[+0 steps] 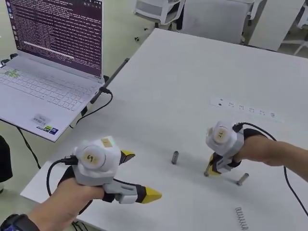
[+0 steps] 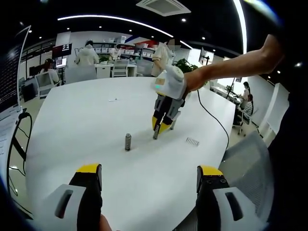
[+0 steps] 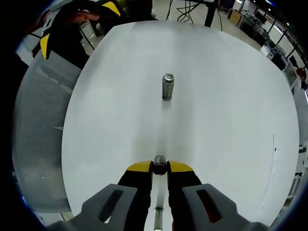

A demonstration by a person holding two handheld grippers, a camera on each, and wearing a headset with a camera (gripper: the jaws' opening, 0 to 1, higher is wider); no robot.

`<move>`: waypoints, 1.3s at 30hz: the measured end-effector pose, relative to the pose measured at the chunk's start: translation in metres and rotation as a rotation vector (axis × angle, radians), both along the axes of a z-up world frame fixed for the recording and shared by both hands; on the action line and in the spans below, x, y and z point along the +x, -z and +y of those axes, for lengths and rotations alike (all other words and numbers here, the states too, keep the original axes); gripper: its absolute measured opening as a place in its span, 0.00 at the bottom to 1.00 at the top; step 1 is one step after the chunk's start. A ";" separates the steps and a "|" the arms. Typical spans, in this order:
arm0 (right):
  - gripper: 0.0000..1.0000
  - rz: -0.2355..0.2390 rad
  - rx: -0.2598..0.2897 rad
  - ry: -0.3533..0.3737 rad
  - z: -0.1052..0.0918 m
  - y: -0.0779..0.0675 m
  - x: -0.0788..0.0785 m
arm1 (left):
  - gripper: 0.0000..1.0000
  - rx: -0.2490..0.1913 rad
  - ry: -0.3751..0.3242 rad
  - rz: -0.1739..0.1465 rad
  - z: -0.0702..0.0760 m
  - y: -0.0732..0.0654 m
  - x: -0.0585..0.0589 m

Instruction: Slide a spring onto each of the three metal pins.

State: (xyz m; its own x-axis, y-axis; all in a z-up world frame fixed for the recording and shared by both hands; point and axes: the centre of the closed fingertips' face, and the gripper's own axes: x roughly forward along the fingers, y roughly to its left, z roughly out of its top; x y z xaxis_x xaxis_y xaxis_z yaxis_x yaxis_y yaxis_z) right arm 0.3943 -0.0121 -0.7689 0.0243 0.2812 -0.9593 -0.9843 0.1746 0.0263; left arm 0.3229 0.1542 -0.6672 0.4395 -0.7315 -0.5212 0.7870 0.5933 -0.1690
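Head view first: the left gripper (image 1: 139, 174) sits low at the near side of the white table (image 1: 192, 82), yellow tips spread wide with nothing between them. Across the way, the right gripper (image 1: 211, 171) points down, its tips on a bare held pin (image 1: 207, 171) that meets the tabletop. Between the two grippers stands the sprung pin (image 1: 175, 157), upright, spring already on it, apart from both. Just right of the right gripper a lying pin (image 1: 242, 179) rests tilted on the surface. The loose spring (image 1: 241, 217) lies near the table's near edge, well clear of either tool. Beyond the pins there is broad bare table; a laptop (image 1: 53, 72) sits past the left edge.

Left gripper view: its own jaws gape at the bottom, holding nothing. Ahead, the sprung pin (image 2: 128, 141) stands left of centre, open surface all the way to it. The right gripper (image 2: 161, 127) comes down from above onto the held pin (image 2: 156, 134), and the loose spring (image 2: 192, 141) lies just to its right, close to the table's curved edge.

Right gripper view: jaws clamped on the held pin (image 3: 160, 165), its end showing between the yellow tips. Straight ahead is the sprung pin (image 3: 167, 86), with clear table between. The left gripper (image 3: 78, 25) waits at the far left corner.
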 end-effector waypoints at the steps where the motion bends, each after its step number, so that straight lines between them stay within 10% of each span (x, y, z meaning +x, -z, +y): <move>1: 0.09 -0.001 0.000 0.000 0.000 0.000 0.000 | 0.78 0.000 0.000 0.000 0.000 0.000 0.000; 24: 0.22 -0.013 0.015 0.013 -0.009 -0.018 0.000 | 0.78 0.000 0.003 -0.003 -0.002 -0.003 0.000; 39: 0.25 -0.029 0.124 0.112 -0.010 -0.039 0.005 | 0.78 0.001 0.010 -0.009 -0.005 -0.006 0.002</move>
